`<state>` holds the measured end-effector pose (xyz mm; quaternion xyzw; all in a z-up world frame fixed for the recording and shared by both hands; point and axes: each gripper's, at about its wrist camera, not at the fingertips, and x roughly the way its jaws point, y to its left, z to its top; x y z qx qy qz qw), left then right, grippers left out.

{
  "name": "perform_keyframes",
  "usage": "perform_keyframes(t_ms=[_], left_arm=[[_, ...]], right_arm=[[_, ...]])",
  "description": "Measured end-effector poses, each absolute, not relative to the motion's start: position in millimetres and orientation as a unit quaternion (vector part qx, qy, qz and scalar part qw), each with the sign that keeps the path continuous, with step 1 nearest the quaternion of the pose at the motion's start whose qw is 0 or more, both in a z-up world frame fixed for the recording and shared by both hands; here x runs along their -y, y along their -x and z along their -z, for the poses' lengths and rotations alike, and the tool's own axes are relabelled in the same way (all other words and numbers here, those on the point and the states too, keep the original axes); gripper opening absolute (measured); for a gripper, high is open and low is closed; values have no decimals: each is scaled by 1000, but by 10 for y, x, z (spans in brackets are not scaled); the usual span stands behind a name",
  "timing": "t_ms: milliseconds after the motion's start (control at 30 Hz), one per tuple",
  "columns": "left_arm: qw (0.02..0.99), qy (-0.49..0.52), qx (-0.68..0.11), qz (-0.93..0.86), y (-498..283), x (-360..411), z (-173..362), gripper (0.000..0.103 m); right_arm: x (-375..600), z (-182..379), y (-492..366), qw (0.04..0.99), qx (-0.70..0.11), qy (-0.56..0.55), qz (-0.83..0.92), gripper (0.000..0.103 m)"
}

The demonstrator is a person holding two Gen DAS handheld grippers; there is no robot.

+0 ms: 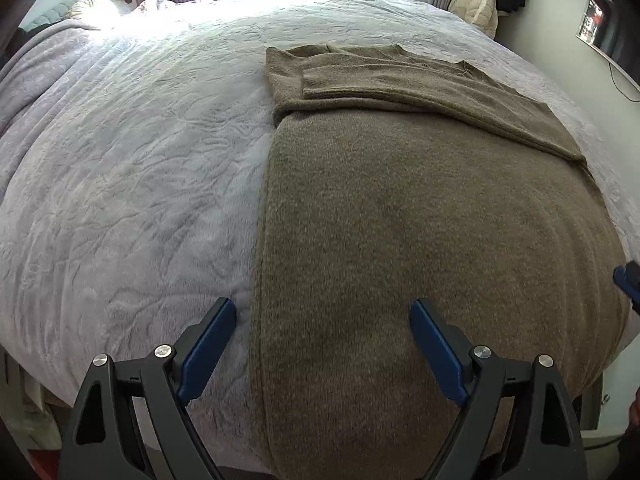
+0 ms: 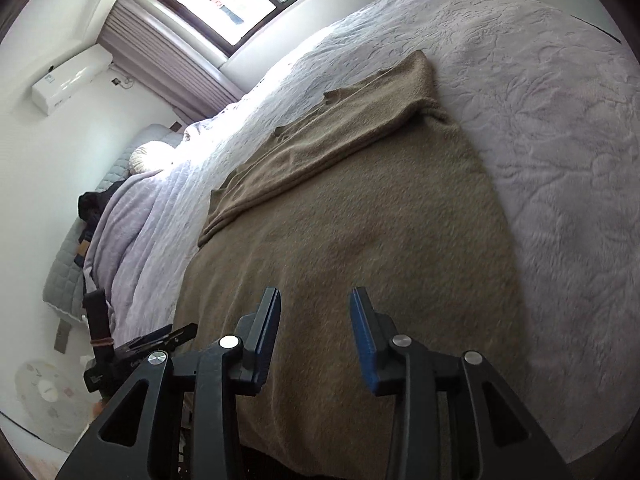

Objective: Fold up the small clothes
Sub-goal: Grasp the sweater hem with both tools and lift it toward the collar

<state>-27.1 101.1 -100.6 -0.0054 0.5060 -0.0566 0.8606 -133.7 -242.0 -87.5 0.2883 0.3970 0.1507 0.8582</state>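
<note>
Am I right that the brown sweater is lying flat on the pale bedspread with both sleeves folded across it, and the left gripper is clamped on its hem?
Not quite. The left gripper is not clamped on anything: the left wrist view shows its jaws wide open above the brown sweater, nothing pinched. The rest holds: the sweater lies flat on the pale bedspread with its sleeves folded across it.

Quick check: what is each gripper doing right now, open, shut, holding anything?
Left gripper: jaws wide open, empty, above the brown knitted sweater.
Right gripper: jaws partly open, empty, over the same sweater.
</note>
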Motion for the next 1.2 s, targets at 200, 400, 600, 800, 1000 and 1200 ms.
perform_keyframes(t_ms=[200, 400, 600, 800, 1000, 1200], left_arm=[[862, 12, -503, 58, 452, -1063, 1027, 90], [862, 9, -503, 61, 615, -1097, 1040, 90], [865, 9, -499, 59, 714, -1107, 1066, 90], [866, 9, -496, 63, 786, -1125, 1101, 90], [869, 12, -491, 69, 851, -1161, 1106, 90], [869, 31, -480, 117, 991, -1335, 1112, 90]], right_arm=[[2270, 1009, 1610, 857, -400, -283, -159, 43], [2276, 1157, 1773, 850, -394, -312, -158, 44], [2281, 1238, 1849, 847, -387, -329, -158, 44], [2333, 1312, 1932, 842, -378, -347, -164, 44], [2386, 1317, 1984, 842, -372, -351, -172, 44], [2531, 1226, 2042, 851, -363, -337, -177, 44]])
